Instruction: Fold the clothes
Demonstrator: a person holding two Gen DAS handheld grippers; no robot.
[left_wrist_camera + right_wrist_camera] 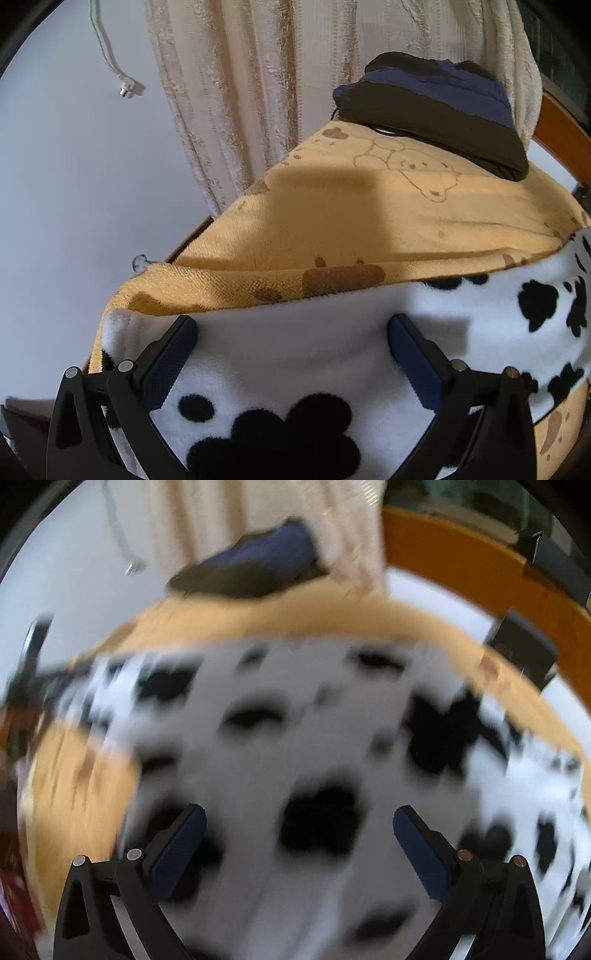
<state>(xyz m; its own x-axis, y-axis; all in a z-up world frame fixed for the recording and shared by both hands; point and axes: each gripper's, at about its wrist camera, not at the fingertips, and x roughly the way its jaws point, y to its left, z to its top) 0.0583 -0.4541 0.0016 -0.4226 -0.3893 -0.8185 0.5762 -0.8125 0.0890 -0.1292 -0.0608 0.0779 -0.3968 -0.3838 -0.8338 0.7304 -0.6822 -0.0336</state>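
Note:
A white fleece garment with black cow spots (295,350) lies on a yellow bear-print blanket (351,221). My left gripper (291,332) is open just above the garment near its left edge, holding nothing. In the right wrist view the same spotted garment (295,738) is blurred by motion and spreads across the blanket (74,794). My right gripper (299,819) is open above the garment's middle, holding nothing.
A folded stack of dark and navy clothes (436,107) sits at the blanket's far end, also in the right view (255,568). A beige curtain (240,92) hangs behind. A wooden bed rail (480,576) curves on the right. A white cable (110,55) hangs on the wall.

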